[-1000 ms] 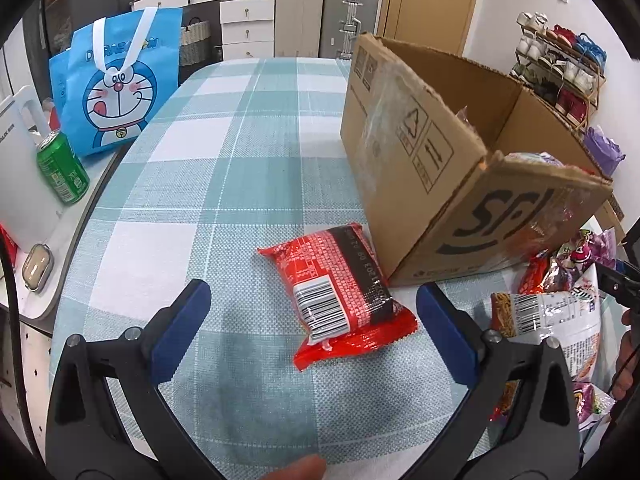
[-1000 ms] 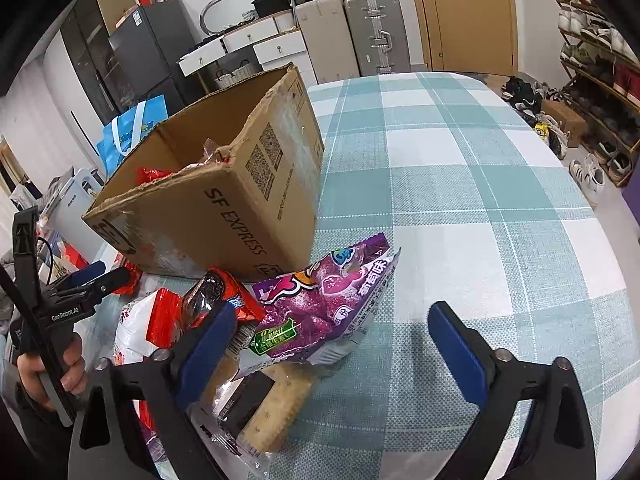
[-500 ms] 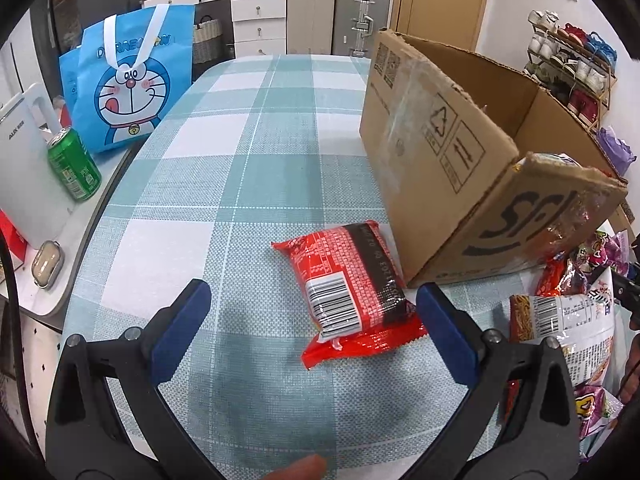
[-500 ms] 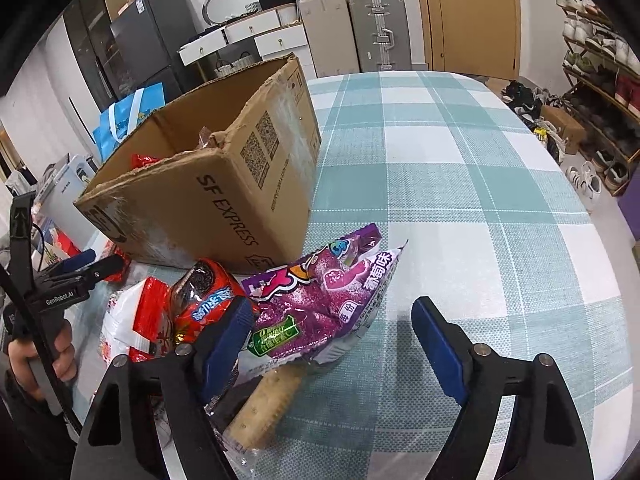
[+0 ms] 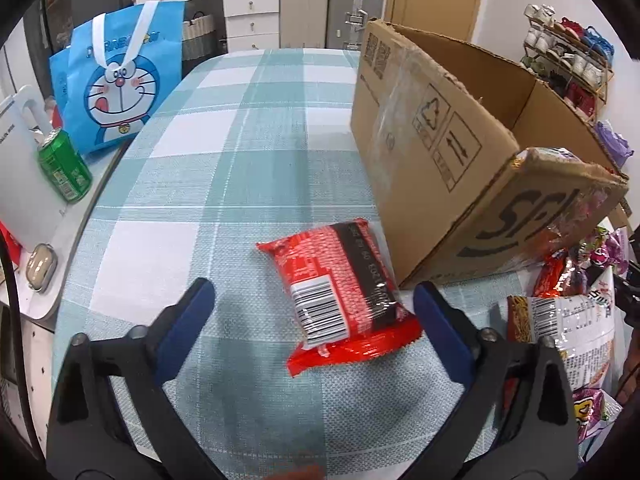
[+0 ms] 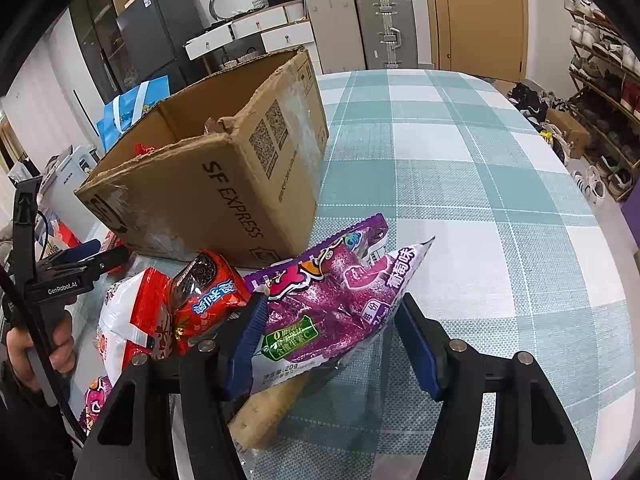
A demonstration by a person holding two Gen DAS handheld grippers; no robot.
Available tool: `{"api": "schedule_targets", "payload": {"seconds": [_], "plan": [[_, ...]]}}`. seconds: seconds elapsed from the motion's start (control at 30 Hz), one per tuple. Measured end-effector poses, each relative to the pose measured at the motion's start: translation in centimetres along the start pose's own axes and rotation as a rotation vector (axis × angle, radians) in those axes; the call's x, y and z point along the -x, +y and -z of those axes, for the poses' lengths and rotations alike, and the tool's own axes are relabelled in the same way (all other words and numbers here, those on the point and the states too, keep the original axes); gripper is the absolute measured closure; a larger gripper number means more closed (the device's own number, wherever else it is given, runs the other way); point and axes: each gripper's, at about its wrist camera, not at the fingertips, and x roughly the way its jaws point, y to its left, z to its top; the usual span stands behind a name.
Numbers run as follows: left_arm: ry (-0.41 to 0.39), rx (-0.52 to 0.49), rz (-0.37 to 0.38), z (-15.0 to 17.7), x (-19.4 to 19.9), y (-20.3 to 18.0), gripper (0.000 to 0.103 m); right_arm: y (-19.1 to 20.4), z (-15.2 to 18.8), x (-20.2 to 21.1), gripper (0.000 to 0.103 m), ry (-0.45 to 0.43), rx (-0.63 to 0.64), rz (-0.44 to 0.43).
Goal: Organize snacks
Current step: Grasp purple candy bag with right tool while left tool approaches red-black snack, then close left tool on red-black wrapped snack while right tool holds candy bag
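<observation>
Most snacks lie outside the cardboard box [image 6: 224,184]: the left tool [image 5: 314,314] gapes empty over the red packet [image 5: 340,292], the right tool [image 6: 328,344] half-open around the purple bag [image 6: 332,304], not yet clamped

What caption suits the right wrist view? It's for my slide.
Right claw open around a purple snack bag beside the cardboard box.

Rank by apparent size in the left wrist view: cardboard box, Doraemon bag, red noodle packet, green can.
1. cardboard box
2. Doraemon bag and red noodle packet: look alike; packet is nearer, so unsure
3. green can
</observation>
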Motion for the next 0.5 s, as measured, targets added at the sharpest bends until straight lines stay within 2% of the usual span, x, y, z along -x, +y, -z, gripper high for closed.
{"api": "schedule_targets", "payload": {"seconds": [0.1, 0.13, 0.17, 0.2, 0.23, 0.37, 0.5], "plan": [[0.000, -0.013, 0.041, 0.2, 0.0, -0.3, 0.028, 0.1, 0.0, 0.1, 0.042, -0.002, 0.003, -0.007], [-0.006, -0.021, 0.066, 0.3, 0.2, -0.5, 0.037, 0.2, 0.0, 0.2, 0.042, -0.005, 0.006, -0.005], [-0.010, -0.028, 0.077, 0.4, 0.3, -0.6, 0.045, 0.2, 0.0, 0.2, 0.042, -0.007, 0.010, -0.004], [-0.012, -0.033, 0.081, 0.5, 0.3, -0.8, 0.047, 0.2, 0.0, 0.2, 0.042, -0.009, 0.012, -0.001], [-0.017, -0.038, 0.079, 0.5, 0.4, -0.9, 0.055, 0.2, 0.0, 0.3, 0.042, -0.012, 0.013, -0.002], [-0.028, -0.009, 0.086, 0.7, 0.8, -0.4, 0.060, 0.1, -0.1, 0.6, 0.045, -0.021, 0.011, -0.010], [-0.026, 0.018, 0.101, 0.8, 1.0, 0.3, 0.061, -0.1, -0.1, 0.7, 0.051, -0.034, 0.010, -0.017]]}}
